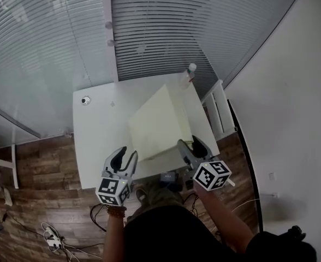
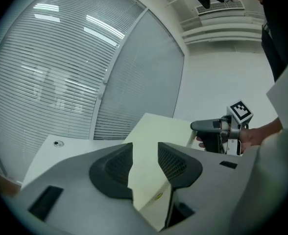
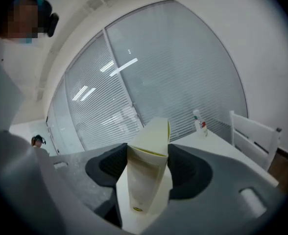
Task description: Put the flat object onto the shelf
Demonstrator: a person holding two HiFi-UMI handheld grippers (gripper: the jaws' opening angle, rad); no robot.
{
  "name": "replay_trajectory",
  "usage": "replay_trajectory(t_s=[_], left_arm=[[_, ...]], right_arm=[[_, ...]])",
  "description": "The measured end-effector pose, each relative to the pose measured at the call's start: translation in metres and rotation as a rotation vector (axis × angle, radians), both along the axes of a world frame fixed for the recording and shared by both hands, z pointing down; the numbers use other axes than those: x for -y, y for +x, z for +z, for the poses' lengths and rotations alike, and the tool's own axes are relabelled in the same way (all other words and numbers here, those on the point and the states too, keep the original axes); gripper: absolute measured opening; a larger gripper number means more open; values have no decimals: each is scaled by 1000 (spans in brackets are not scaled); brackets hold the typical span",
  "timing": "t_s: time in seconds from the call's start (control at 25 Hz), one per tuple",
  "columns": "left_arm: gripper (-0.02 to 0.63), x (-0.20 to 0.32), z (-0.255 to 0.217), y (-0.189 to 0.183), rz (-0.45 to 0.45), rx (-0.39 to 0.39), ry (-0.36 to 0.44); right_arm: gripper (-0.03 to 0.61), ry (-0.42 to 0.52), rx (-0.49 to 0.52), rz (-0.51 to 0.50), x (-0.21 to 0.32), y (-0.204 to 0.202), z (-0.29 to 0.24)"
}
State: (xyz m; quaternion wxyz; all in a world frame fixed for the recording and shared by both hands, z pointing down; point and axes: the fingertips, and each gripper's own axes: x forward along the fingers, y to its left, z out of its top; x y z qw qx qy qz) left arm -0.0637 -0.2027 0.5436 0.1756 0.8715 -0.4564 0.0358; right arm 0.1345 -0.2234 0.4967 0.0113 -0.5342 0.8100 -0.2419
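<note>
**Flat object held at both ends, shelf not yet reached**

The flat object (image 1: 156, 123), a pale cream panel with a white side and a thin yellow trim along one edge, is over the near right part of the white table (image 1: 95, 141). It is tilted, with its near edge toward you. You have it by that edge, one gripper at each end.

Your right gripper (image 3: 148, 166) is clamped on the panel's end. The cream edge fills the space between the jaws and meets both pads. Your left gripper (image 2: 145, 156) has the near left corner between its jaws, which stand fairly wide. They appear to bear on both faces of the panel, though the corner covers part of one pad and the contact is hard to read.

So the pick-up looks done and you are at the carry. The placing has not begun. None of the views plainly shows a shelf. Only a bottle (image 1: 186, 76) at the far edge of the table and a white slatted frame (image 1: 219, 111) just beside the table on your right are in sight.

The next move calls for both hands to travel as one. Hold the spacing between them steady so the panel neither bows nor slips out of the looser left hold. Bring it level before you feed it in, leading with the far edge. Let the panel rest its weight on the shelf before you spread either pair of jaws.
</note>
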Motion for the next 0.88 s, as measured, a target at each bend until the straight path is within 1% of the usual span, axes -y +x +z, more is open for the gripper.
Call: replay_trajectory(t_s=[0.2,0.44,0.56,0.68,0.72,0.88], left_arm=[[173,1,1,-8,-22,-3,-1],[173,-1,6,-11,-26,4,-14],[173,-3,6,-14,-35,-17,-21],[172,-5,5,-17,-41,-19,-20],[172,-5,5,-19,-44,-17,-21],[172,-7,7,-22,-54,-18,-30]], right_arm=[[249,-63,209,128,10,18,32],[250,-189,424,189,17,11,86],[250,-232,505,185,17,6,109],[252,-256,524,130,16,-1,128],[252,-274,548,126,17,-3,135],[253,-379,721,184,20,1,169]])
